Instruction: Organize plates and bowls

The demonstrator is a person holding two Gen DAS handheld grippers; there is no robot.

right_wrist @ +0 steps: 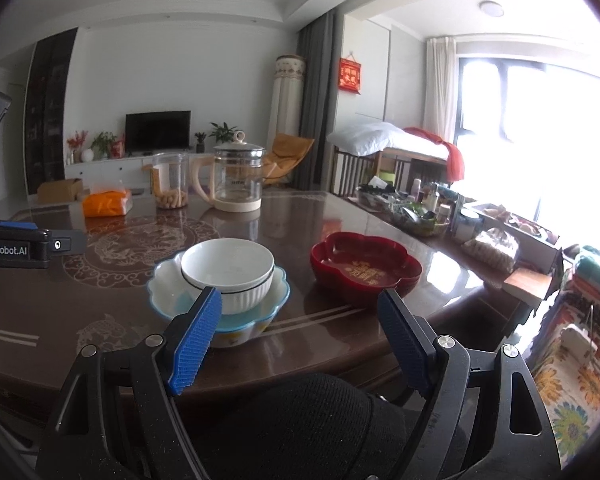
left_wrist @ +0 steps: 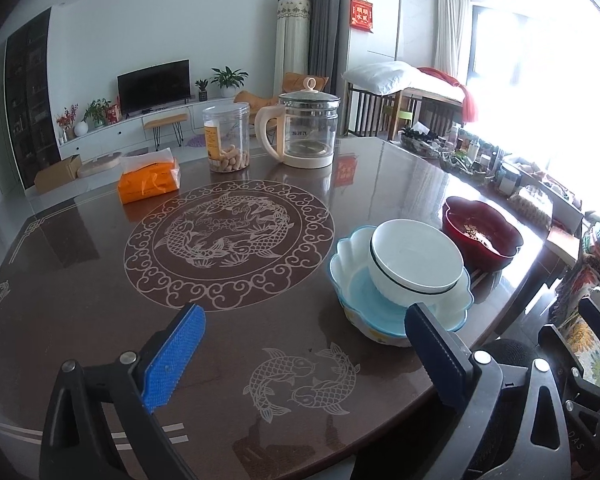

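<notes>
Both tools stand wide and hold nothing: the left gripper (left_wrist: 304, 322) over bare table (left_wrist: 80, 280), the right gripper (right_wrist: 300, 304) near the table's near edge. The white bowl (right_wrist: 228, 270) sits tilted inside the blue scalloped bowl (right_wrist: 168, 292), and the red dish (right_wrist: 364, 270) lies just beside them toward the cluttered right edge — the patterned centre is open. The left tool's side reads "GenRobot.AI"; the kettle (left_wrist: 306, 132) print is too small to read.
</notes>
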